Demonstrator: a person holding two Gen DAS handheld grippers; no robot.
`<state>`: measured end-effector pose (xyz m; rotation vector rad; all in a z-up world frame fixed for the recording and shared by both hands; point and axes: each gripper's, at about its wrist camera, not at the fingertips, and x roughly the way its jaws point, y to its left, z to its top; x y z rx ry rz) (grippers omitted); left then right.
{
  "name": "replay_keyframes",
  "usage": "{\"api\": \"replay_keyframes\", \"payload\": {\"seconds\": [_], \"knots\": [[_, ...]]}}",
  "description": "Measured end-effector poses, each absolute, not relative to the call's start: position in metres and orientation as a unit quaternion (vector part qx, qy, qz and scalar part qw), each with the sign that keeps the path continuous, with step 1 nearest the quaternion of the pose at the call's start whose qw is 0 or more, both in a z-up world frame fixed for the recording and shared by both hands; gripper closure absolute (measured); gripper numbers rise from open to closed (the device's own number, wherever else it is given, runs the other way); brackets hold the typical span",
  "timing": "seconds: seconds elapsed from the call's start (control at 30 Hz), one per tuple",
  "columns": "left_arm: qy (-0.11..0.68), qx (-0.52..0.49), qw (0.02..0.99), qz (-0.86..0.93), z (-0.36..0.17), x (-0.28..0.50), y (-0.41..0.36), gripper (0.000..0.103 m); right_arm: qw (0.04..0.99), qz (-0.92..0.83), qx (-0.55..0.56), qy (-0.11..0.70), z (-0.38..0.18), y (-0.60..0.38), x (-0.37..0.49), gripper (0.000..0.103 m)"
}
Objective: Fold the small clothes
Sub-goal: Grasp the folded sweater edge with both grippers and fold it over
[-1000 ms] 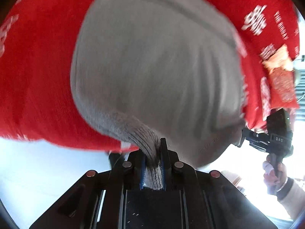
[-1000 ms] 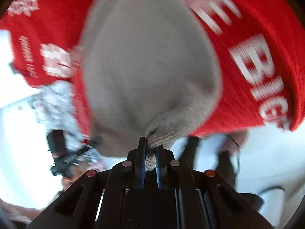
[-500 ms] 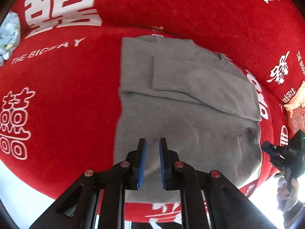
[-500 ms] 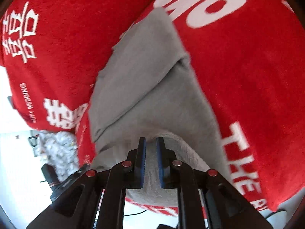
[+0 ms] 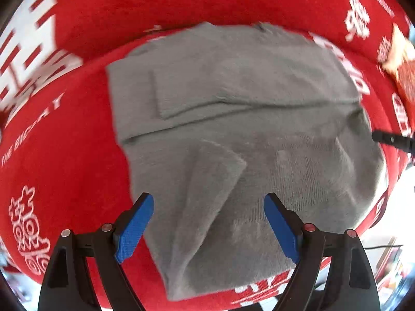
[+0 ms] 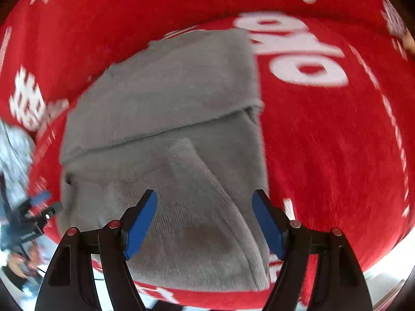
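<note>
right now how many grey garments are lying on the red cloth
1: a grey sweater lies folded on the red cloth, below both opening grippers, with nothing between their jaws. Anything tucked under it is hidden.

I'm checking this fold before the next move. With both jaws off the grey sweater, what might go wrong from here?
1. The grey sweater reaches the near edge of the red cloth; a tug could drag it off.
2. The folded sleeve lies loose with a raised crease; it may spring open.
3. The left gripper and right gripper hang above the knit, jaws opening; a downward move could snag it.
</note>
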<state>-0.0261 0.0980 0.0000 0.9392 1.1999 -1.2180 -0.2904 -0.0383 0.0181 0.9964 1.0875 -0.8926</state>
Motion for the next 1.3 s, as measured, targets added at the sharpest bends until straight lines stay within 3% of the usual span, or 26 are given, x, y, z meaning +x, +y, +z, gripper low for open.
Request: {"api": "replay_keyframes", "payload": {"seconds": [0.13, 0.2, 0.23, 0.27, 0.3, 0.33, 0.37, 0.63, 0.83, 1.03, 1.3], "knots": [[0.507, 0.422, 0.544, -0.518, -0.01, -0.029, 0.092, 0.017, 0.632, -0.403, 0.426, 0.506, 0.005, -0.045, -0.277, 0.024], [0.511, 0.432, 0.53, -0.521, -0.015, -0.027, 0.093, 0.035, 0.629, -0.404, 0.423, 0.512, -0.001, -0.046, -0.278, 0.026], [0.512, 0.441, 0.526, -0.517, -0.02, -0.027, 0.091, 0.059, 0.626, -0.402, 0.421, 0.518, -0.004, -0.045, -0.276, 0.03], [0.52, 0.447, 0.519, -0.511, -0.026, -0.026, 0.089, 0.073, 0.62, -0.402, 0.416, 0.531, -0.01, -0.046, -0.272, 0.045], [0.533, 0.433, 0.514, -0.515, -0.026, -0.022, 0.088, 0.078, 0.614, -0.404, 0.408, 0.542, -0.012, -0.045, -0.269, 0.056], [0.538, 0.42, 0.512, -0.522, -0.024, -0.02, 0.087, 0.094, 0.617, -0.407, 0.401, 0.542, -0.011, -0.044, -0.268, 0.07], [0.538, 0.416, 0.514, -0.523, -0.02, -0.018, 0.087, 0.094, 0.621, -0.406, 0.4, 0.538, -0.007, -0.043, -0.266, 0.096], [0.552, 0.318, 0.56, -0.529, 0.051, 0.021, 0.096, 0.096, 0.679, -0.392, 0.387, 0.485, 0.073, -0.062, -0.259, 0.097], [0.514, 0.282, 0.616, -0.526, 0.085, 0.046, 0.048, 0.096, 0.721, -0.384, 0.361, 0.451, 0.115, -0.129, -0.243, 0.097], [0.506, 0.26, 0.665, -0.484, 0.057, 0.075, -0.022, 0.096, 0.723, -0.387, 0.348, 0.455, 0.078, -0.196, -0.209, 0.097], [0.531, 0.299, 0.669, -0.425, -0.03, 0.081, -0.065, 0.096, 0.679, -0.39, 0.41, 0.468, -0.014, -0.242, -0.198, 0.097]]}}
